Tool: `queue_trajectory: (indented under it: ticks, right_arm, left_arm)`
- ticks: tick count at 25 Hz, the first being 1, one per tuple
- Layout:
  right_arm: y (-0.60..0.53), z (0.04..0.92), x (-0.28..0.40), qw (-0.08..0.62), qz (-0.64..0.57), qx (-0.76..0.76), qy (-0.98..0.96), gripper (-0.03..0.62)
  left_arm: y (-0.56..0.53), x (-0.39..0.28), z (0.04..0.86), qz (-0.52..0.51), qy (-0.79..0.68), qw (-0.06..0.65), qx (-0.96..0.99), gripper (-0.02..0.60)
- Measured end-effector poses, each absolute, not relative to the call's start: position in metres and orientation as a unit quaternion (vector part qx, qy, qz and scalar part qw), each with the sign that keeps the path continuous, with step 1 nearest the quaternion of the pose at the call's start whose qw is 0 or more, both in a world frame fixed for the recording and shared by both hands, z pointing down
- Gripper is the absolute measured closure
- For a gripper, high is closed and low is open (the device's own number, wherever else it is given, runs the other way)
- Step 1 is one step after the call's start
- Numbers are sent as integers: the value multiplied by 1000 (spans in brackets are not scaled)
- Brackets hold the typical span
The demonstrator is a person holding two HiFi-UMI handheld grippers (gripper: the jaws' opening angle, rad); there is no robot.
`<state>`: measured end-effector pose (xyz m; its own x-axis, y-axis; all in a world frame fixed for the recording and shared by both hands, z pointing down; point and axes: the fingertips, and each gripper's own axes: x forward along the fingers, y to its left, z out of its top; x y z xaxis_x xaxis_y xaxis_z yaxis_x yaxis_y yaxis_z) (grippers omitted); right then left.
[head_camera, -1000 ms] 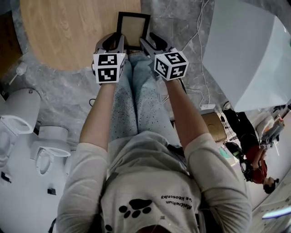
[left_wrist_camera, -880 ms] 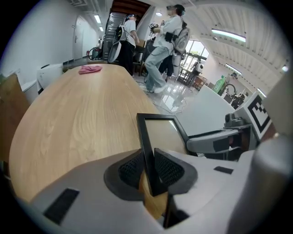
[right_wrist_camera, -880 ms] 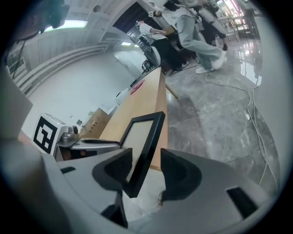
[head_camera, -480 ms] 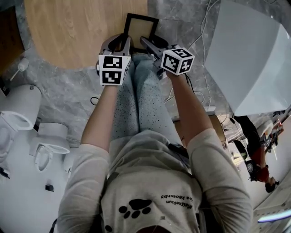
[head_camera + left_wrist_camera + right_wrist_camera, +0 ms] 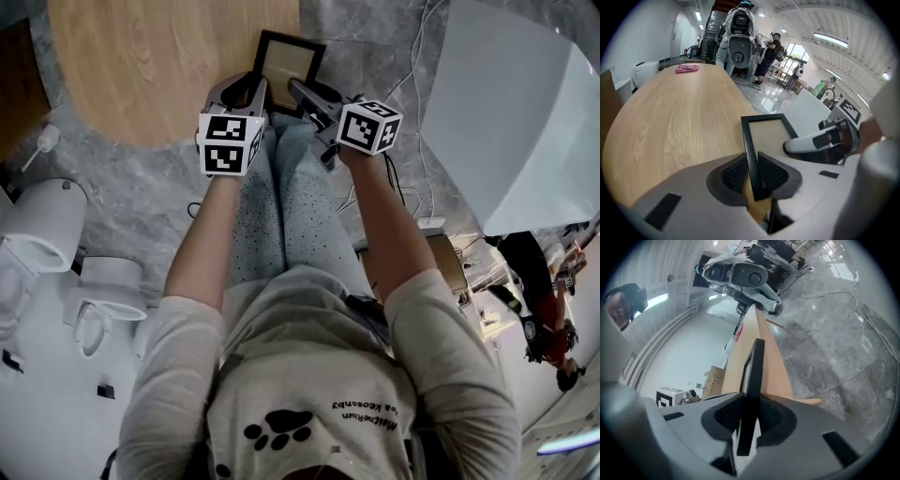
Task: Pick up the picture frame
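Black frame: left gripper holds, right gripper just clamped it.

The head camera is looking steeply down from well above and behind the left hand-held gripper and right hand-held gripper; each gripper view is sitting close behind its own jaws, looking forward along them; all three are sharing the picture frame and the counter just ahead of the jaws.
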<state>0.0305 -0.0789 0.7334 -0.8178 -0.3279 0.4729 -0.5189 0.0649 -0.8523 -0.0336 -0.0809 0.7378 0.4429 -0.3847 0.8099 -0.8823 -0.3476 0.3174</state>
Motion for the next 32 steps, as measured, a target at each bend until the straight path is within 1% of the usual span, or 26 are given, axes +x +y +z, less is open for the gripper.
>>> queue_trajectory:
  ticks: [5, 19, 30, 32]
  right_arm:
    - [-80, 723, 31, 59, 631, 306, -711, 537]
    - [-77, 673, 17, 68, 591, 336, -731, 548]
    - [-82, 638, 8, 114, 532, 358, -759, 553]
    - [-86, 627, 8, 120, 515, 366, -766, 553]
  left_arm:
    - [-81, -32, 733, 321, -418, 389, 755, 502]
    - [-78, -39, 700, 324, -419, 380, 758, 503]
    - [-87, -49, 663, 301, -422, 375, 769, 503]
    - [-91, -51, 652, 293, -426, 370, 771, 523]
